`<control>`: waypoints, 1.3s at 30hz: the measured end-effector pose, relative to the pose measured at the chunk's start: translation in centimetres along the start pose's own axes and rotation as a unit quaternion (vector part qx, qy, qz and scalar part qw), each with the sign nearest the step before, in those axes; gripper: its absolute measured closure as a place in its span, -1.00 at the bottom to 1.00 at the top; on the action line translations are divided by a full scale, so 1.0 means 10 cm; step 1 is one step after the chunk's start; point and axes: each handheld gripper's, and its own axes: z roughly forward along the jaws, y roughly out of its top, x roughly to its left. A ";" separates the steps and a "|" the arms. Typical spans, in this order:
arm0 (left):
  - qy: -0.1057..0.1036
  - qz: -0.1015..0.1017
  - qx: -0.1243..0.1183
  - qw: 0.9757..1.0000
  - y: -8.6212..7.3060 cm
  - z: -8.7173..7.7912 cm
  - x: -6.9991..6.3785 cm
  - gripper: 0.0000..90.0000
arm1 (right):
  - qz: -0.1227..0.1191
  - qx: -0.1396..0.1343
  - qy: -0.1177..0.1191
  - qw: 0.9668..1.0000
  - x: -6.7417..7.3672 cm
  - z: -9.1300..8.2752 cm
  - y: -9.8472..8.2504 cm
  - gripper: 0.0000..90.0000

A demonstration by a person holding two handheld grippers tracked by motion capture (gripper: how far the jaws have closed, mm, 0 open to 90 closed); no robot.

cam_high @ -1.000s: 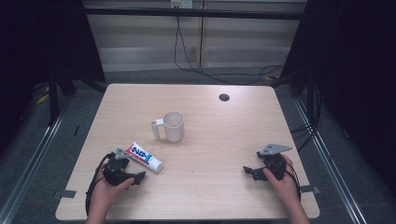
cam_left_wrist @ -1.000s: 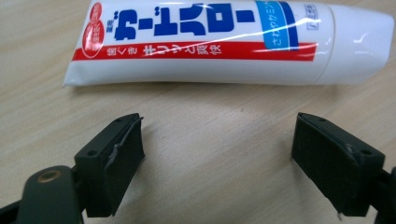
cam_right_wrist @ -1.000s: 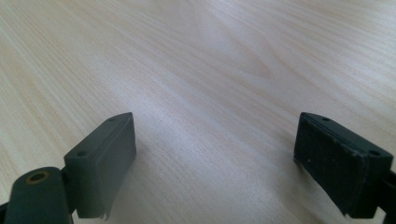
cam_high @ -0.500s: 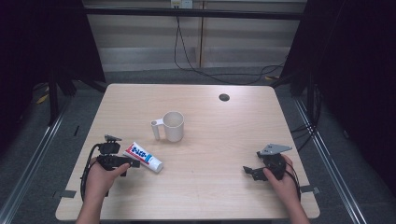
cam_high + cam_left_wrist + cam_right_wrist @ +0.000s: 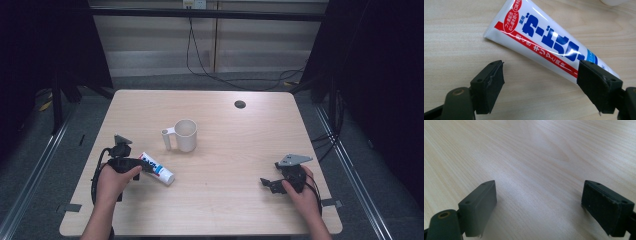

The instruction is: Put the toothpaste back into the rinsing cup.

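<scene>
A white toothpaste tube (image 5: 160,170) with red and blue print lies flat on the wooden table (image 5: 235,145), left of centre. My left gripper (image 5: 143,165) is at the tube's flat end, pointing right along it. In the left gripper view the tube (image 5: 544,40) runs slantwise just past the jaws and passes behind the right one. The left gripper (image 5: 541,66) is open; its jaws have just been closing a little, with mostly bare table between the pads and neither pad pressing on the tube. My right gripper (image 5: 268,184) rests near the front right, open (image 5: 539,185) over bare wood.
A white mug (image 5: 184,135) stands upright at the table's middle, handle to the left, a short way beyond the tube. A dark round cable hole (image 5: 240,104) sits near the far edge. Black cables hang behind the table.
My left hand has moved away from the front edge and lifted a little, bringing its gripper up to the tube's flat end. The tube, mug and right gripper have stayed put.
</scene>
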 end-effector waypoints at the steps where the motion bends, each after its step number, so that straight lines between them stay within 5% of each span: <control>1: 0.004 0.002 0.002 1.000 0.01 0.01 -0.01 -0.51 | 0.000 0.000 0.000 1.000 0.00 0.00 0.00 -0.72; 13: 0.014 -0.029 0.005 0.999 0.10 0.06 -0.05 -0.60 | 0.000 0.000 0.000 1.000 0.00 0.00 0.00 -0.72; 29: 0.040 -0.043 -0.029 0.998 0.14 0.13 -0.17 -0.60 | 0.000 0.000 0.000 1.000 0.00 0.00 0.00 -0.72; 39: 0.055 -0.040 -0.022 0.997 0.17 0.16 -0.23 -0.62 | 0.000 0.000 0.000 1.000 0.00 0.00 0.00 -0.72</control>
